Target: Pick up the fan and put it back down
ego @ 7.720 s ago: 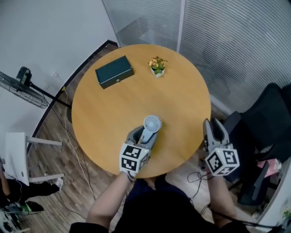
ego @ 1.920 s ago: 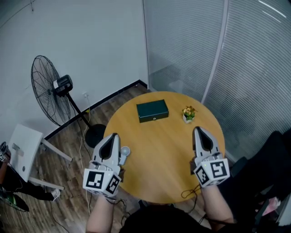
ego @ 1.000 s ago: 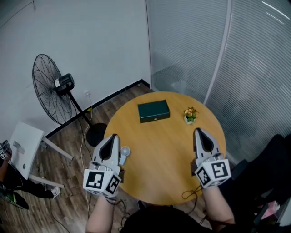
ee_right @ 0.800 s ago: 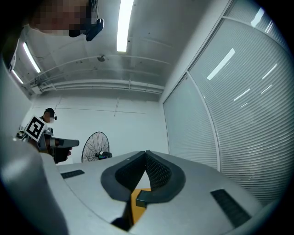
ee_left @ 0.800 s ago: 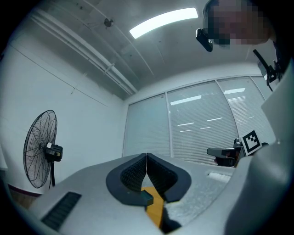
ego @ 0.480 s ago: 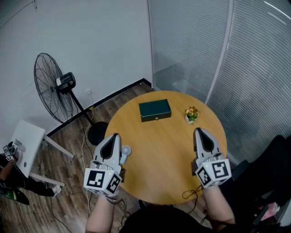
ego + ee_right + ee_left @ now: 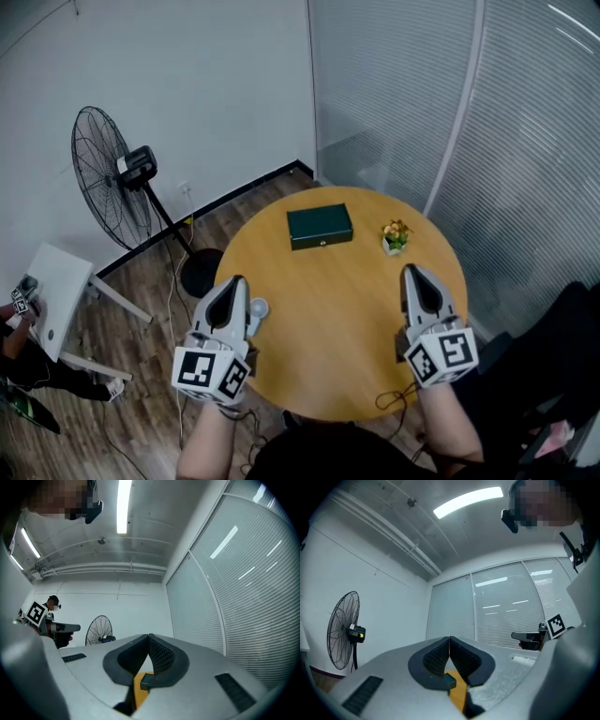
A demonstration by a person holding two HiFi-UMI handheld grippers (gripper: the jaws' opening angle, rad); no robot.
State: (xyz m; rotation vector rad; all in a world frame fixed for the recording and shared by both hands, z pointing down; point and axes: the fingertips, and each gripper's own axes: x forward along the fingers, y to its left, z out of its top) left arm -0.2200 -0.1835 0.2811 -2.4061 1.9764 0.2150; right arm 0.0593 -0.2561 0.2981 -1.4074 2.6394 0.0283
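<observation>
The small white hand fan (image 7: pixel 257 308) lies on the round wooden table (image 7: pixel 347 309) near its left edge, mostly hidden behind my left gripper (image 7: pixel 233 280). That gripper hovers just left of the fan, shut and holding nothing. In the left gripper view its jaws meet at the tip (image 7: pixel 449 640) with only a sliver of table below. My right gripper (image 7: pixel 414 271) hovers over the table's right side, far from the fan. It is shut and holding nothing, and its tip (image 7: pixel 149 636) points across the room.
A dark green box (image 7: pixel 320 226) and a small potted plant (image 7: pixel 395 234) sit at the table's far side. A standing floor fan (image 7: pixel 112 178) and a white stool (image 7: pixel 56 295) are on the wooden floor at left. A cable (image 7: pixel 394 398) hangs off the front edge. Glass walls with blinds stand behind.
Several seconds ago my left gripper held the small fan at the table's front; it has since let go. Over the last second both grippers stay still; only the view drifts slightly.
</observation>
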